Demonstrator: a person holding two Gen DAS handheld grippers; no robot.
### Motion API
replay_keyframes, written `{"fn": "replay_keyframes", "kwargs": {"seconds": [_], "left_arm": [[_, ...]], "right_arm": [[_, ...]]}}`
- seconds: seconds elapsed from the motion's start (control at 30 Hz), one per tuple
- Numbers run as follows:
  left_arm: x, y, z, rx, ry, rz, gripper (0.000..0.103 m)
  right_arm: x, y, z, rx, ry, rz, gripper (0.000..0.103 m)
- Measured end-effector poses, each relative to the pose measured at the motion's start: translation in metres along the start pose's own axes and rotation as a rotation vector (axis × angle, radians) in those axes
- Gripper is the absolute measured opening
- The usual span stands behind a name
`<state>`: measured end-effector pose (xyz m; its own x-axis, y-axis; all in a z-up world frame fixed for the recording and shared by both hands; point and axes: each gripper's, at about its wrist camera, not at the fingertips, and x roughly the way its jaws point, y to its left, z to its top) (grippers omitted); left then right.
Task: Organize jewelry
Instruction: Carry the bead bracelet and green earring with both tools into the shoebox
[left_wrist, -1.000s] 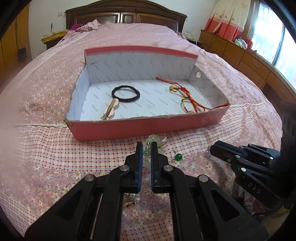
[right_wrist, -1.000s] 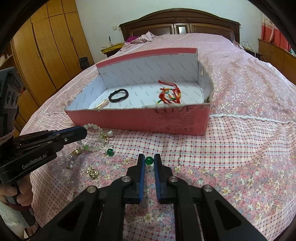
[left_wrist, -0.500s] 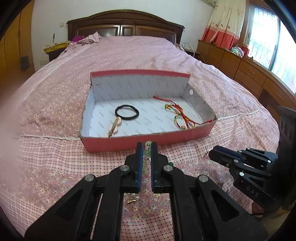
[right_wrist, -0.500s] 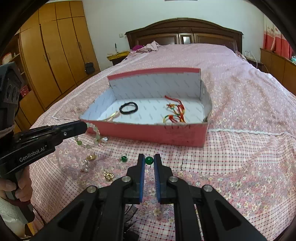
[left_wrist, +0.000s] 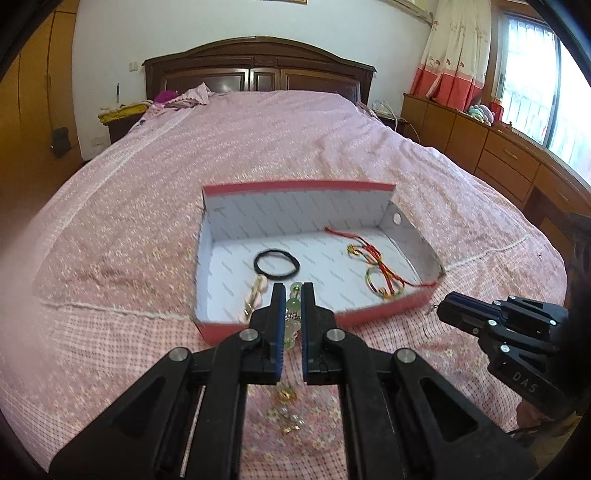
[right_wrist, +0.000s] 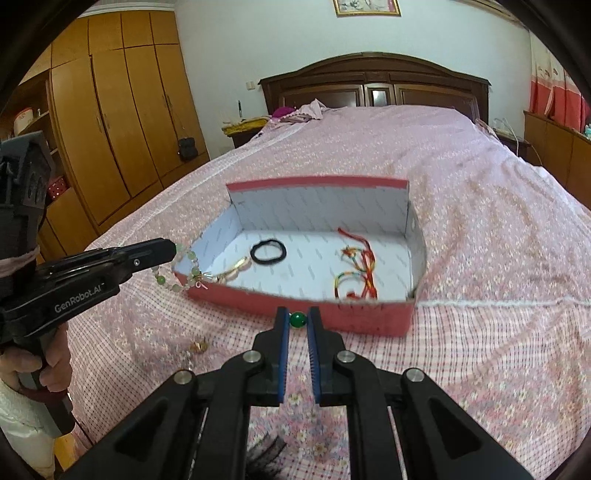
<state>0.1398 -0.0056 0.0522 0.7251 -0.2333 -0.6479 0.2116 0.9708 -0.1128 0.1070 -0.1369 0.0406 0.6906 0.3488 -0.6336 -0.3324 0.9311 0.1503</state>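
Observation:
A pink-red cardboard box (left_wrist: 384, 314) (right_wrist: 362, 317) lies open on the bed, holding a black hair tie (left_wrist: 276, 263) (right_wrist: 268, 252), red and yellow cord bracelets (left_wrist: 380, 275) (right_wrist: 356, 273) and a pale hair clip (left_wrist: 255, 297) (right_wrist: 238, 266). My left gripper (left_wrist: 293, 290) (right_wrist: 170, 246) is shut on a pale green bead bracelet (left_wrist: 291, 317) (right_wrist: 177, 275), which dangles at the box's near left corner. My right gripper (right_wrist: 297, 316) (left_wrist: 441, 306) is shut on a small green bead earring (right_wrist: 297, 319), just in front of the box's near wall.
Small gold and clear jewelry pieces (left_wrist: 286, 406) (right_wrist: 197, 347) lie on the pink floral bedspread (right_wrist: 480, 332) in front of the box. A hand (right_wrist: 44, 369) holds the left gripper's handle. Wooden wardrobes (right_wrist: 110, 129) stand to the left, drawers (left_wrist: 498, 155) to the right.
Both grippers have risen off the bedspread with their pieces. The bead bracelet has come up off the bed and now hangs beside the box. The box looks farther below.

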Motion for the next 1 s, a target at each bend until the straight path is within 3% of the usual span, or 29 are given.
{"fn": "replay_keyframes", "kwargs": {"seconds": [0.4,1.0], "left_arm": [[0.024,0.017,0.03,-0.003,-0.018,0.042,0.0],[0.104,0.037,0.026,-0.051,0.088,0.088,0.0]], "right_arm": [[0.026,0.0,0.039,-0.01,-0.015,0.009,0.011],[0.096,-0.006,0.048,0.014,0.069,-0.019,0.011]]}}
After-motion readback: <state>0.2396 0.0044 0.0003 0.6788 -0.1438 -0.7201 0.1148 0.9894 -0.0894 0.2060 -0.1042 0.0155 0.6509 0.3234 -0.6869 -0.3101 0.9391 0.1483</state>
